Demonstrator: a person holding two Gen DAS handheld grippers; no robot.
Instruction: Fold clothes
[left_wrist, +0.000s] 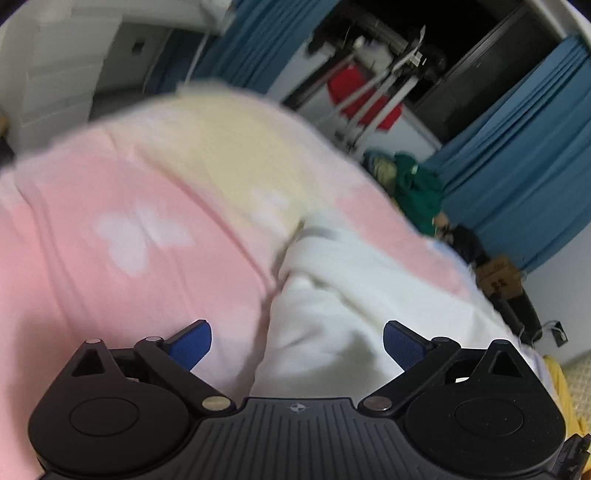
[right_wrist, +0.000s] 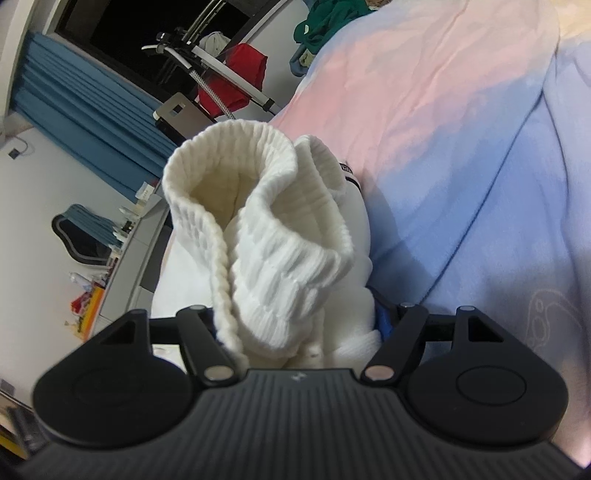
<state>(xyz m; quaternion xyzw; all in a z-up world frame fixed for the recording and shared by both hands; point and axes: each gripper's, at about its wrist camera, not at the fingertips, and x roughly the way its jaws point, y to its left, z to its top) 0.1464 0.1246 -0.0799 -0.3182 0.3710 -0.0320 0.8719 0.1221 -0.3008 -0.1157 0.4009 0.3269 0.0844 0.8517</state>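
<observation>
The left gripper (left_wrist: 297, 345) has its jaws spread wide, with nothing between the two blue pads (left_wrist: 192, 347). It hangs over the bed cover (left_wrist: 110, 277), which is pink with pale flower shapes and a yellow patch further back. Below it lies the white sweater (left_wrist: 332, 302), bunched up on the cover; the picture here is blurred, so I cannot tell how the cloth is folded.

The right gripper (right_wrist: 299, 328) has its jaws pinching the white sweater (right_wrist: 273, 236) (only a little of one blue pad shows beside the cloth). The ribbed cuff (right_wrist: 229, 177) of the sweater stands up in front of the camera, open like a tube. Beside it the bed cover (right_wrist: 480, 184) is pink and light blue.

In the background are blue curtains (right_wrist: 85, 110), a red cloth (right_wrist: 240, 81) on a metal rack, and a green garment (right_wrist: 328, 22) at the far edge of the bed.
</observation>
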